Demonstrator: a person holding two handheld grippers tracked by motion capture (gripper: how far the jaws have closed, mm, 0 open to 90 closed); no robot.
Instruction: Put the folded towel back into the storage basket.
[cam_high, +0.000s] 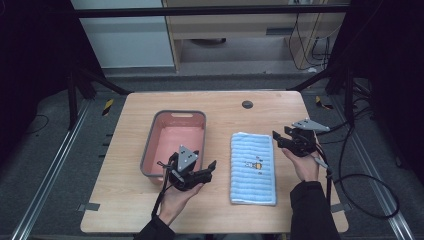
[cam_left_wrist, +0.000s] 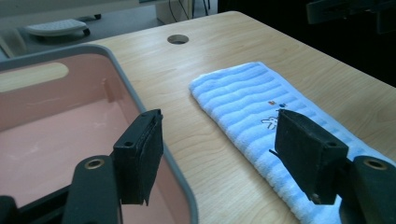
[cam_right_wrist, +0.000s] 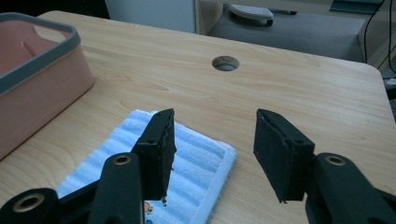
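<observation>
High view shows the left gripper (cam_high: 196, 172) low over the bench (cam_high: 125, 200), held from below by a hand with the palm up, its jaws wide with nothing between them. Behind those jaws sits the pink tub (cam_high: 150, 150); ahead of them lies the folded blue towel (cam_high: 252, 175). Past the towel, the right gripper (cam_high: 282, 140) is held up off the bench, jaws wide too, just beside the towel's far corner and pointing back toward the tub.
</observation>
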